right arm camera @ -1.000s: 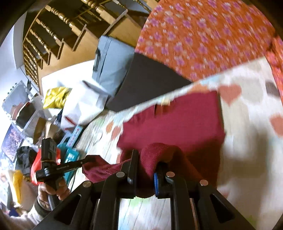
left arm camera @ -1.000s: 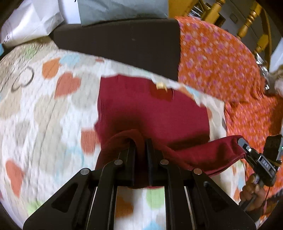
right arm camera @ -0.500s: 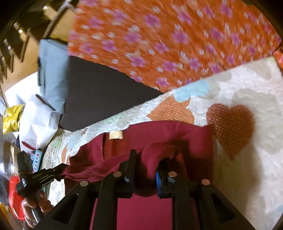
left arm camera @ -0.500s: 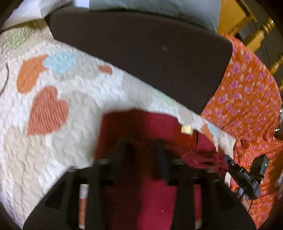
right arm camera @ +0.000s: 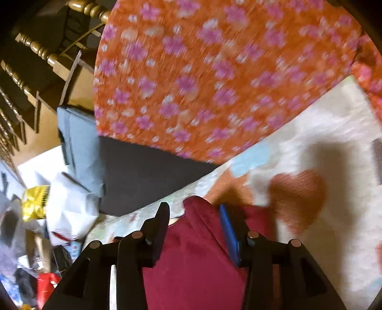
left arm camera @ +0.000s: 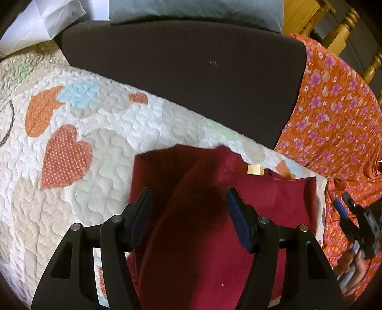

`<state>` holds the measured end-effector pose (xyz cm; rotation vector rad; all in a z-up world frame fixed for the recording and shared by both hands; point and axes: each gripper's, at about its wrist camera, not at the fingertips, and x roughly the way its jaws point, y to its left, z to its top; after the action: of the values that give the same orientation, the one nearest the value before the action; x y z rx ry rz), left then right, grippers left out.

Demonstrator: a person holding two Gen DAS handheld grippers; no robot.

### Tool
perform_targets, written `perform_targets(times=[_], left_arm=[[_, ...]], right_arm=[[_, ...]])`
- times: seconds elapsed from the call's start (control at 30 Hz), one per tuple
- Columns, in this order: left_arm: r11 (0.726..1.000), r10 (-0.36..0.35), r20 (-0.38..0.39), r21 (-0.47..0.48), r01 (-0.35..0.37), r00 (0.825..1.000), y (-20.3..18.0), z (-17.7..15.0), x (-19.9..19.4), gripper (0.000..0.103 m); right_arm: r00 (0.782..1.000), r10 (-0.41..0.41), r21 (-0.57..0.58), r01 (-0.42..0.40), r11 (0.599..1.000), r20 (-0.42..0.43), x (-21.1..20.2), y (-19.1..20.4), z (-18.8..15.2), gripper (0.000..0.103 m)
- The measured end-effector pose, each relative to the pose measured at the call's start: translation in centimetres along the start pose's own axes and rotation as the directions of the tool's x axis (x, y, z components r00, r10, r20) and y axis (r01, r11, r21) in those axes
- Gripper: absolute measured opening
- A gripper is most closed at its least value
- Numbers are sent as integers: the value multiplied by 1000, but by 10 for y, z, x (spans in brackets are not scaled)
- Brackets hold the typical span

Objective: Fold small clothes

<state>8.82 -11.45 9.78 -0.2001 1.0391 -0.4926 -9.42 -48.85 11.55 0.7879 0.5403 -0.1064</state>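
Note:
A dark red garment (left arm camera: 269, 190) lies folded over on the heart-patterned quilt (left arm camera: 71, 124), with a small tan label near its far edge. My left gripper (left arm camera: 188, 199) is open just above the garment's folded layer, holding nothing. My right gripper (right arm camera: 194, 212) is open over the garment's (right arm camera: 191, 257) far right corner, also empty; it shows at the right edge of the left wrist view (left arm camera: 351, 209). The right wrist view is blurred.
A dark cushion (left arm camera: 191, 78) lies beyond the quilt, with a grey folded cloth (left arm camera: 195, 9) behind it. An orange flowered fabric (left arm camera: 334, 114) covers the right side. Wooden railings and bags stand at the far edges (right arm camera: 59, 214).
Both grippers carried the garment's near edge forward over its far edge, then opened and let it go. The garment now lies doubled over.

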Motion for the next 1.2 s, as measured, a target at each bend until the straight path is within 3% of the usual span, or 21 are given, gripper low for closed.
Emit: perform_targets(times=[0.17,0.27,0.43,0.5,0.53,0.63,0.8,0.87,0.93,0.97,1.2], left_arm=[[999,38,-18,22,-38,999,-2,-6,13,63],[997,79,-29,20,-79,996,4,-7,22,63],[993,112,-53,-41,-114,992,27,-1,38,63],[989,125,-58,-75,-129,991,36,3,43,63],[988,114,-67,-96,-120,991,40,4,45,63],[986,100,-73,-130,-109,992,45,8,47,63],[984,141,-53,-102,-146,989,43,10,48,63],[983,147,-50,-103,-151,988,45,8,52,64],[984,160,-34,-77,-162,987,43,6,53,65],[983,172,-31,-63,-173,985,41,6,53,65],[971,241,11,-9,-240,971,23,1,45,64]], right_arm=[[993,-3,-219,-24,975,-121,31,35,-32,42],[987,-95,-307,51,950,-131,56,45,-39,41],[974,-214,-221,193,956,-75,85,15,-19,41],[956,-259,-179,233,956,-137,104,-5,-14,41],[952,-261,-168,234,958,-162,109,-9,-14,41],[957,-258,-212,228,950,-131,97,6,-16,41],[975,-203,-281,170,945,-92,65,30,-29,41],[966,-237,-321,193,927,-103,71,32,-36,41],[931,-337,-334,276,901,-143,89,19,-41,41],[926,-345,-326,282,902,-153,94,13,-42,41],[948,-285,-314,231,921,-139,66,31,-47,41]])
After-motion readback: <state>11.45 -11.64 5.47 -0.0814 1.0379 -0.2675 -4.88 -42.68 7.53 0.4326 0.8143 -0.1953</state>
